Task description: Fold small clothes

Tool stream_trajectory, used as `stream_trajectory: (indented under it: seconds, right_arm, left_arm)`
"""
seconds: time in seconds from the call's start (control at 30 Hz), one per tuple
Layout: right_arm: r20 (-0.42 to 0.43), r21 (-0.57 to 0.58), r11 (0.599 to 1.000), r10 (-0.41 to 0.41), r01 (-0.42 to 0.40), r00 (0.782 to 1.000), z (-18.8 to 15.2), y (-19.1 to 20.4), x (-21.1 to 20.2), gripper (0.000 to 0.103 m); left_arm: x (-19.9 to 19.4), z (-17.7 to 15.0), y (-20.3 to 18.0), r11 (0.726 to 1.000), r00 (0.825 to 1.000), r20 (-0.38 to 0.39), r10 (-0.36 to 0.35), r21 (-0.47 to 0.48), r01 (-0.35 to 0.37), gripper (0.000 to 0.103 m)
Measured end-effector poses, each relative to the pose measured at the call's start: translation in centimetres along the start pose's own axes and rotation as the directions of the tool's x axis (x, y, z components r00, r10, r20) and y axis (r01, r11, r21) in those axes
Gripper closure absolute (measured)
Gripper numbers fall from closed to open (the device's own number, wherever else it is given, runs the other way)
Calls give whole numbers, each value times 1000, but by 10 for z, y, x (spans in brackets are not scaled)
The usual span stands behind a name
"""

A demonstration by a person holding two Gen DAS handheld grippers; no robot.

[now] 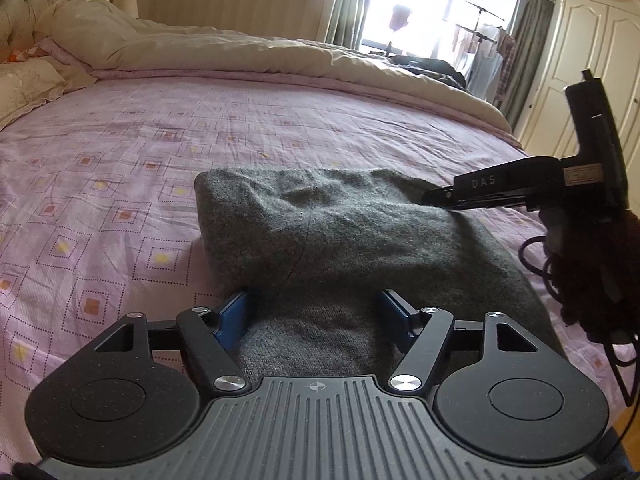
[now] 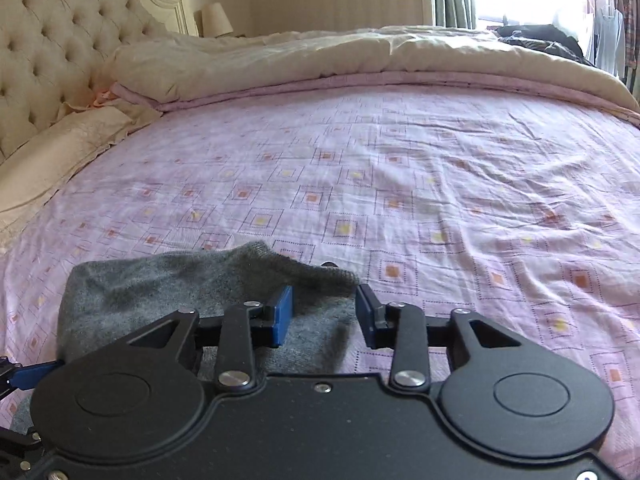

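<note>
A small grey knitted garment [image 1: 340, 232] lies folded over itself on the pink patterned bed sheet [image 1: 120, 152]. My left gripper [image 1: 316, 308] is open, its blue pads on either side of the garment's near edge. My right gripper [image 1: 436, 196] comes in from the right and rests at the garment's far right corner. In the right wrist view the right gripper [image 2: 324, 312] is open, with the garment [image 2: 180, 292] corner lying between its blue pads [image 2: 282, 312]. The left gripper's tip shows at the far left there [image 2: 24, 372].
A cream duvet [image 1: 240, 52] is bunched along the far side of the bed. A pillow [image 2: 52, 160] and tufted headboard [image 2: 60, 32] are at the left. Dark clothing [image 1: 432, 68] lies at the far corner. White wardrobes [image 1: 580, 60] stand at the right.
</note>
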State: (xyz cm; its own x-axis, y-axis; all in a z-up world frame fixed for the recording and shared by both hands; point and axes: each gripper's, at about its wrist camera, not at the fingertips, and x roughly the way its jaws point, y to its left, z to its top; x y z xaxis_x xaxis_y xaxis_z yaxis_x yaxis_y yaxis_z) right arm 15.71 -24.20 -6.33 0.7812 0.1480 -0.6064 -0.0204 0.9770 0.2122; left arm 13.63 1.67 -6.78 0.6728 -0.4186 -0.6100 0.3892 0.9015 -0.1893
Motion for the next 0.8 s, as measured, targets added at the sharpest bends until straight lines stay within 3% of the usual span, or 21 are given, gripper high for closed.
stream_trajectory:
  seconds: [0.13,0.17,0.23,0.33,0.63,0.8]
  right_arm:
    - [64,-4,1000,2,-2,998,-15,-1,-37,31]
    - [73,-1,1000,5,-5,997,-20,-1,-45,22]
    - [89,10,1000,12,-13,996,-29,0,-59,11]
    - [101,29,1000,-7,4,995,-42,1,-73,0]
    - [-3,187,982,-2,3,1000,-79,-10,-77,0]
    - [-34,238,970,-34,41,999,-89,-14,-74,0]
  left_arm:
    - [5,4,-6,1000,999,-43,20,-1,-20,12]
    - [7,5,-8,999,998,-62,34,0,-34,1]
    - [13,4,-7,998,992,-111,55,-26,-58,0]
    - [16,1,0,994,992,-119,40,-94,-52,0]
    - [10,0,-3,992,989,-131,68,-96,-81,0]
    - [-1,5,-5,990,984,-144,102,-77,-114,0]
